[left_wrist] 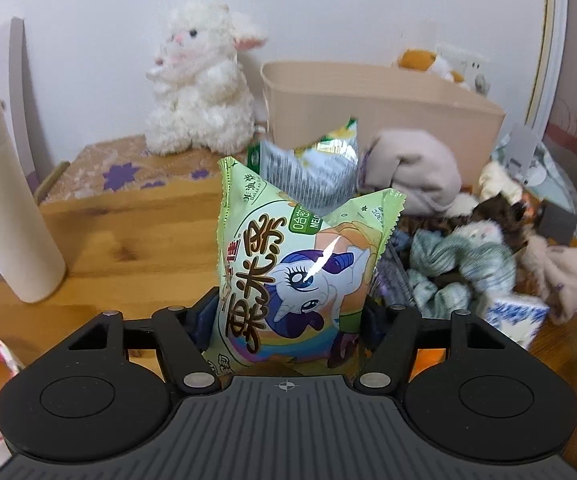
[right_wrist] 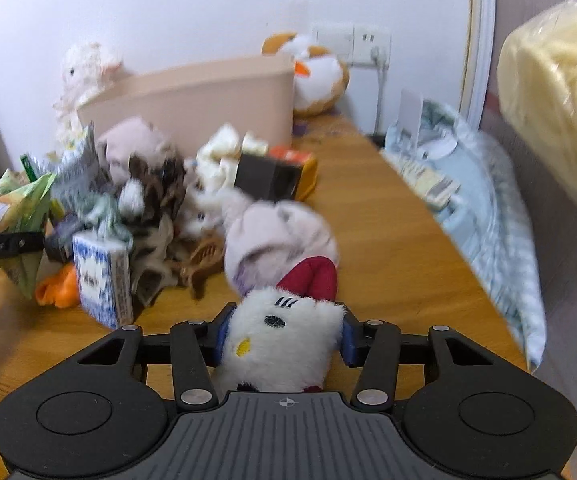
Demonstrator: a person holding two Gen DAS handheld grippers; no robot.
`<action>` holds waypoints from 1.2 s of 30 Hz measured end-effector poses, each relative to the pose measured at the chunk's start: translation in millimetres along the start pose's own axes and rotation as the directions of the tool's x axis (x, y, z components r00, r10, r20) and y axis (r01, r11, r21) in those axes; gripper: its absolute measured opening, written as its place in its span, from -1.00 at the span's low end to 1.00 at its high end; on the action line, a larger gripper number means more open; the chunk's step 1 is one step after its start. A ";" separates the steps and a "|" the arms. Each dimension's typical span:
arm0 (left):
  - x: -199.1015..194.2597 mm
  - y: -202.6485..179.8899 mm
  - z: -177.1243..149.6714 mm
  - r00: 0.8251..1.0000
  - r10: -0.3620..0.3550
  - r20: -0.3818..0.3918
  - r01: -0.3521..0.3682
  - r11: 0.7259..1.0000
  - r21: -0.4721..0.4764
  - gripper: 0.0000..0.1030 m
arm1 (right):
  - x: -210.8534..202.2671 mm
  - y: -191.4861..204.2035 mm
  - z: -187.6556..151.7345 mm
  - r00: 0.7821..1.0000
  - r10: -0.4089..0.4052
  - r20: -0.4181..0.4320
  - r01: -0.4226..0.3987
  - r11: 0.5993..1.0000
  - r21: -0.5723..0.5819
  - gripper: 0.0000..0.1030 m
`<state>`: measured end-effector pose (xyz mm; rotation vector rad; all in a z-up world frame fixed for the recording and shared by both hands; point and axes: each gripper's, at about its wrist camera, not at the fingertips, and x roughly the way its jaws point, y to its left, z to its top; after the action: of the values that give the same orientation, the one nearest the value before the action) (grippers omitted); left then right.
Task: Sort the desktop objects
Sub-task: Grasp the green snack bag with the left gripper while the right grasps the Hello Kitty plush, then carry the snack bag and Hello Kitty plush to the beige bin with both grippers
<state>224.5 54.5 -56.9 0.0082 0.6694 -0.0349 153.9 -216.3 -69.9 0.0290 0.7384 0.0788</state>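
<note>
A light-green snack bag (left_wrist: 300, 272) with a cartoon pony stands upright between the fingers of my left gripper (left_wrist: 288, 320), whose pads press on its lower sides. The same bag (right_wrist: 16, 208) shows at the far left of the right wrist view, with a black finger (right_wrist: 4, 246) across it. My right gripper (right_wrist: 284, 340) is shut on a white plush cat (right_wrist: 288, 320) with a red bow; the blue pads dent its fur on both sides. A beige bin (left_wrist: 368, 100) stands at the back of the wooden desk (left_wrist: 128, 232).
A heap of socks, scrunchies and small plush (right_wrist: 160, 196) lies in front of the bin (right_wrist: 192, 92), with a blue-white tissue pack (right_wrist: 102, 276) and a silver snack bag (left_wrist: 312, 164). A white lamb plush (left_wrist: 200, 80) and a cream bottle (left_wrist: 4, 200) stand left. Bedding (right_wrist: 468, 200) borders the desk's right edge.
</note>
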 end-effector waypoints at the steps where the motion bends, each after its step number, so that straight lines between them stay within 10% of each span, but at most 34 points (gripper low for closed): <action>1: -4.6 -0.2 2.4 1.000 0.000 0.011 0.000 1.000 0.000 0.32 | -3.1 -2.0 3.6 1.000 -0.001 0.018 0.001 1.000 -0.006 -0.09; 23: -13.9 -32.7 129.7 0.964 0.097 0.249 -0.108 0.994 0.030 0.32 | 17.4 11.1 165.2 0.962 -0.032 0.271 0.065 0.991 -0.115 -0.09; 36: 84.4 -68.1 188.8 0.981 0.135 0.136 -0.143 0.988 0.052 0.32 | 103.3 45.8 242.1 0.978 -0.057 0.202 0.085 0.988 -0.131 -0.09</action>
<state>405.3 -19.6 39.1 0.1113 0.5337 0.0780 390.2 -161.9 42.3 -0.1208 0.5332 0.0580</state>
